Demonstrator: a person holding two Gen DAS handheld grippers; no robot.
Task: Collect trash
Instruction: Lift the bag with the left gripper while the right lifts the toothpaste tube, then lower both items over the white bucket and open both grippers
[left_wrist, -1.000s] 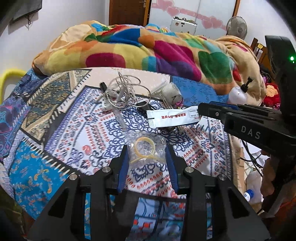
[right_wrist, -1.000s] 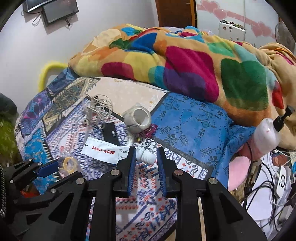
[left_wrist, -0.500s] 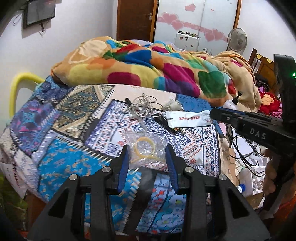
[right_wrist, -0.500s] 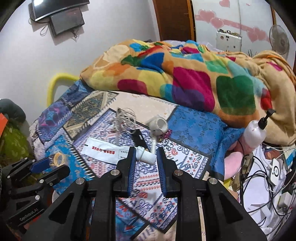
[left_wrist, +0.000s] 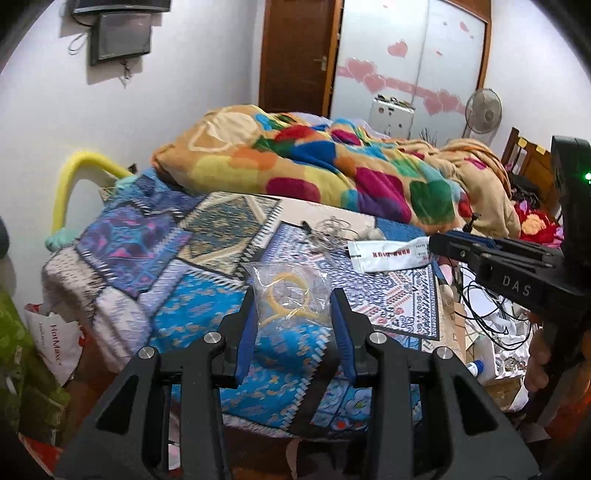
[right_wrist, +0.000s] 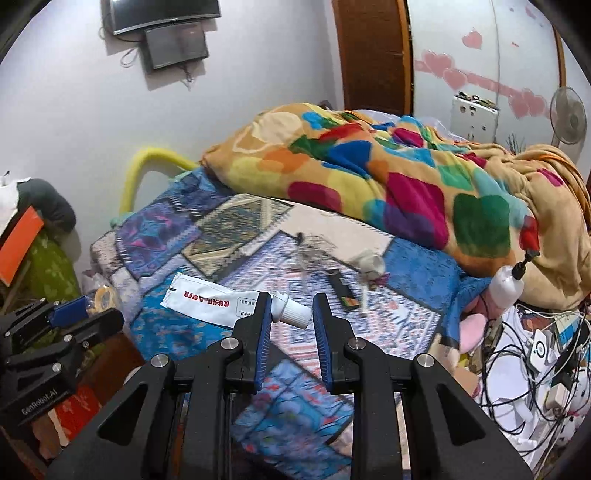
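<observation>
Left gripper (left_wrist: 293, 314): closed on a clear bag (left_wrist: 291, 291) with a yellow ring inside; the bag is held off the bed (left_wrist: 207, 306), above its near edge.
Right gripper (right_wrist: 291, 317): clamped on a white tube (right_wrist: 221, 301) at the cap end; the flat end sticks out to the left, clear of the bedspread.
Done so far: two pieces of trash are judged lifted from the bed, one in each gripper, and both are held up over the bed's near side.
Left on the bed: a tangle of wire (right_wrist: 314, 251), a small black item (right_wrist: 345, 291) and a whitish crumpled thing (right_wrist: 369, 262) lie together near the middle, below the blanket (right_wrist: 388, 173). Whether these count as trash cannot be told.
Bin: no clear trash container is seen; a white printed bag (left_wrist: 55, 343) sits low beside the bed on the left, but its use cannot be told.
Remaining: both held items are not yet dropped anywhere; the drop-off is judged the step in hand, with perhaps a return for the pile.
Progress: judged about midway.
</observation>
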